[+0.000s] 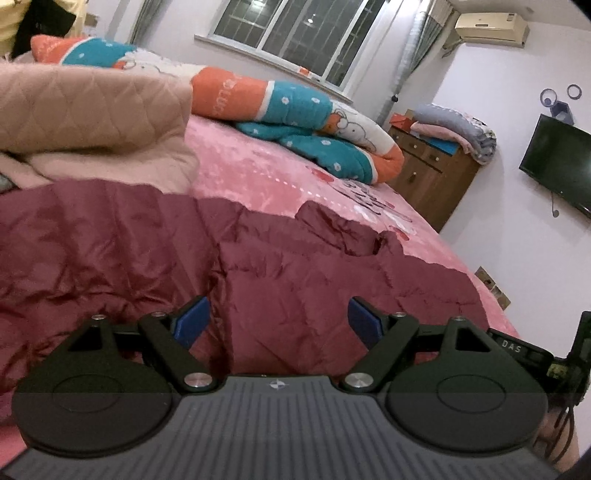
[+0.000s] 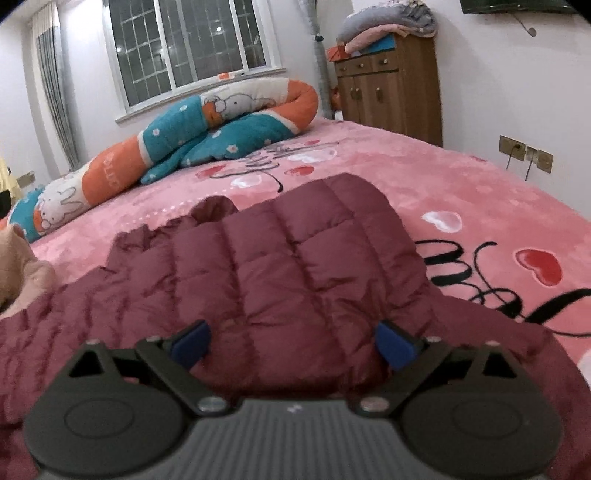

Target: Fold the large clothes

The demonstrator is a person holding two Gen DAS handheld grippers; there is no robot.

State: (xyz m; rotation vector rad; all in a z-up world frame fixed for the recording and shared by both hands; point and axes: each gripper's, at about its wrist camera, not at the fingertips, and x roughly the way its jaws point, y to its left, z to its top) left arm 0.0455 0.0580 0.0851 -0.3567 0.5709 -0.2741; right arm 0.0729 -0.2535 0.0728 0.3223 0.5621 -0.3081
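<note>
A large maroon quilted down jacket (image 1: 258,266) lies spread on the pink bed. It also shows in the right wrist view (image 2: 280,266), with a sleeve or folded part reaching toward the bed's middle. My left gripper (image 1: 279,319) is open, its blue pads (image 1: 192,321) just above the jacket and holding nothing. My right gripper (image 2: 293,343) is open too, its blue pads (image 2: 397,345) wide apart over the jacket's near part, holding nothing.
A pink bedspread (image 2: 461,192) with hearts covers the bed. A rolled orange, teal and white quilt (image 2: 207,122) lies at the far side. A beige quilted garment (image 1: 92,122) lies left of the jacket. A wooden cabinet (image 2: 391,85), a wall TV (image 1: 557,162) and a window (image 1: 295,33) stand beyond.
</note>
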